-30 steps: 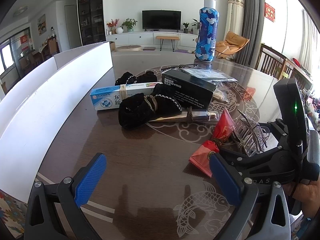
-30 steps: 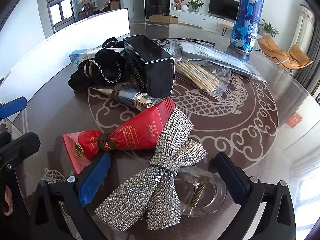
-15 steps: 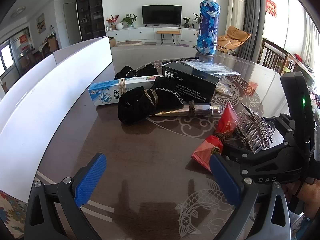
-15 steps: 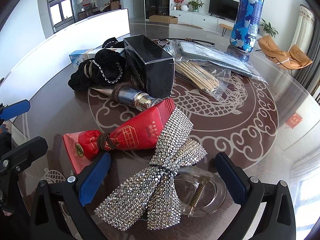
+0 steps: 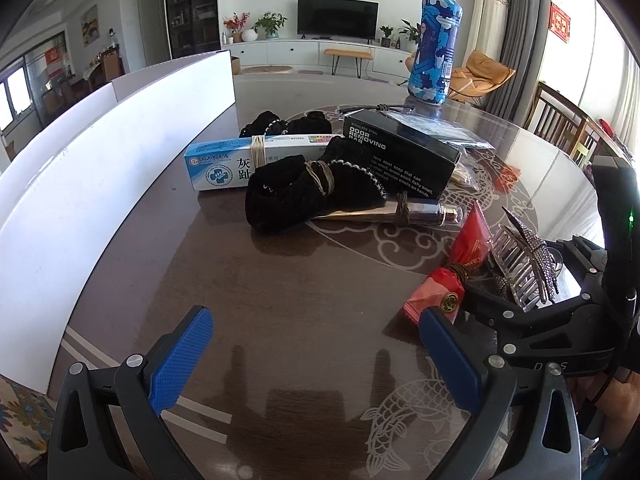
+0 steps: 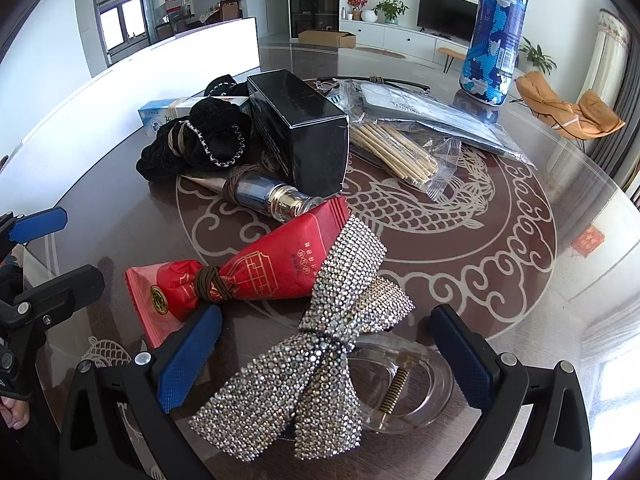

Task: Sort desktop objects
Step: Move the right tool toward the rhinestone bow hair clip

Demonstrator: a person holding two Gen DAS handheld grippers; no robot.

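Observation:
My right gripper [image 6: 324,358] is open and low over the table, with a rhinestone bow hair claw [image 6: 320,344] lying between its blue fingers, untouched. Against the bow's left side lies a red packet [image 6: 272,264] tied with a brown hair band. My left gripper [image 5: 316,356] is open over bare table, holding nothing. Ahead of it lie a black scrunchie [image 5: 304,196], a blue-and-white box [image 5: 224,164], a black box [image 5: 400,156] and a silver-capped tube [image 5: 400,212]. The red packet [image 5: 452,280] and hair claw [image 5: 520,256] lie to its right.
A white board wall [image 5: 100,160] runs along the table's left side. A tall blue patterned bottle [image 6: 494,36] stands at the back. A clear bag of wooden sticks [image 6: 400,148] and a grey packet [image 6: 432,116] lie behind the black box [image 6: 300,132]. The table is round glass [image 6: 480,240].
The left gripper has shifted slightly, so the objects sit a little farther right in its view. The right gripper and the objects on the table have not moved.

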